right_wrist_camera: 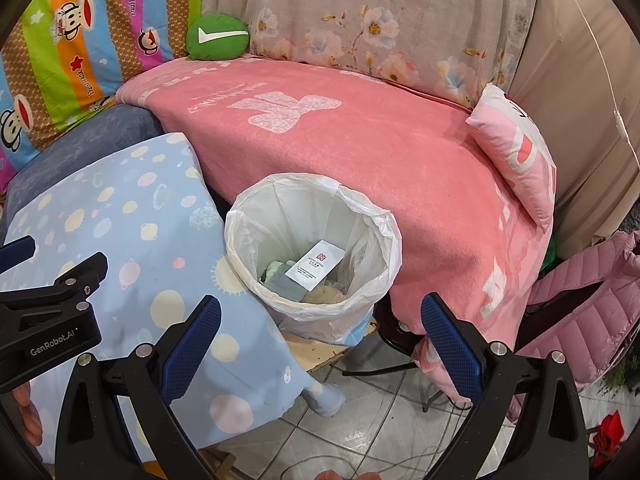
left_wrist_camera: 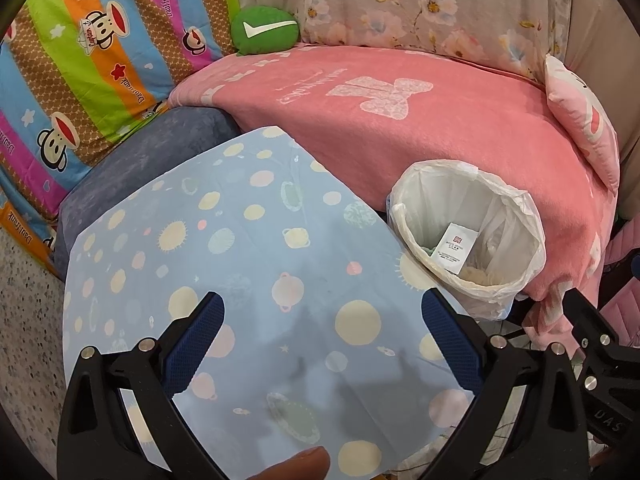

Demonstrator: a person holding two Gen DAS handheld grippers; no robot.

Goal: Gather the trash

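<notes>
1 bin [right_wrist_camera: 384, 236], 1 white packet [right_wrist_camera: 316, 265] inside.

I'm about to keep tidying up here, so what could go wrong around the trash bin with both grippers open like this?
1. The trash bin sits wedged between the blue cloth and the pink blanket; nudging either fabric might tip it.
2. The bag liner is loosely folded over the rim, so a finger could snag it and pull it off.
3. Cables cross the floor tiles below, a possible catch.

the bin [right_wrist_camera: 312, 248] stands between the table cloth [right_wrist_camera: 120, 240] at left and the blanket [right_wrist_camera: 400, 160] behind, a packet [right_wrist_camera: 316, 266] inside.
</notes>
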